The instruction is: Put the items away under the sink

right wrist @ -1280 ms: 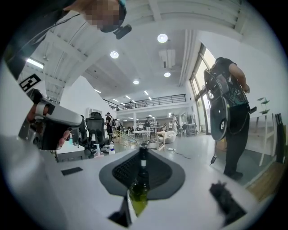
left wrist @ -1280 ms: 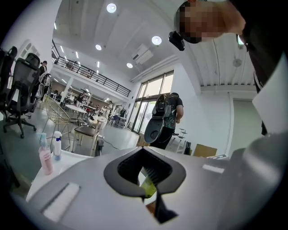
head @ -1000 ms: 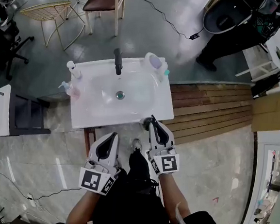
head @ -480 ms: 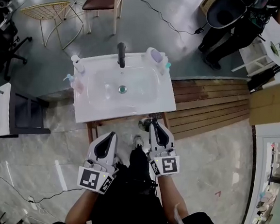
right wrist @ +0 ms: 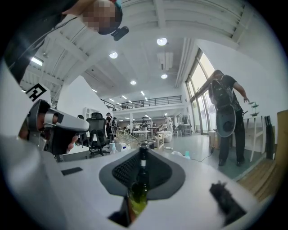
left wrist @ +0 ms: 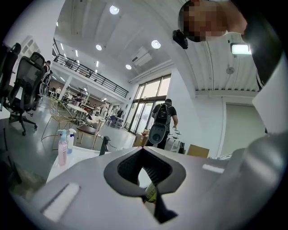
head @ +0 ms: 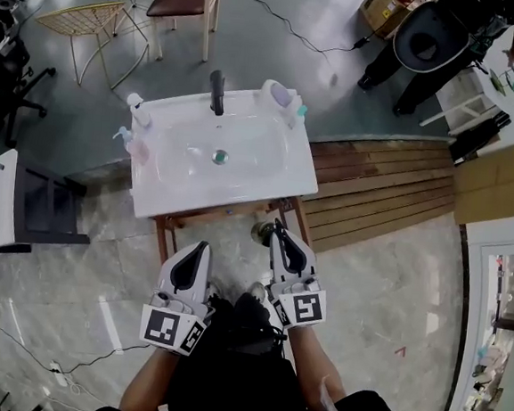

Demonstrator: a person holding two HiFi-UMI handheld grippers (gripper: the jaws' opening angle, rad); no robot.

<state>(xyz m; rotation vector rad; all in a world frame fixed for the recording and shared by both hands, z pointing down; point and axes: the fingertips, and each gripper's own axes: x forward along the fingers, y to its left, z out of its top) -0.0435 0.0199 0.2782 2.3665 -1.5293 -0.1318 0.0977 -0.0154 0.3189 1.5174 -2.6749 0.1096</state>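
right gripper (head: 279, 232): held out level in front of the person, just off the front edge of the sink (head: 225, 208), toward the sink's right side
right fingers (right wrist: 118, 173): clamped on a green glass bottle (right wrist: 141, 180), no daylight between pads and glass
bottle: standing upright in that grip, dark neck pointing up. From the head view it's just the round top poking out by the wooden frame (head: 229, 217) under the basin, so it's in front of the sink and not under it yet
left gripper (head: 200, 248): also level, a bit further back from the sink than the right one, the two side by side
left fingers (left wrist: 120, 169): pretty much together, tips meeting at the far end
small labelled thing (left wrist: 151, 193): sits low in the gap between the left fingers, yellowish label. It looks pinched there, but I only see a sliver of it so can't say what it is
sink surface: white top with a black faucet (head: 217, 91) at the back, a white pump bottle (head: 135, 107) and a pink spray bottle (head: 130, 142) on the left edge, and a purple-and-white thing (head: 281, 95) at the back right corner
drain (head: 219, 157): middle of the basin
wooden decking (head: 383, 191): on the floor right of the sink
background: a person (head: 451, 34) standing well beyond the sink, and a chair (head: 184, 1) off behind it
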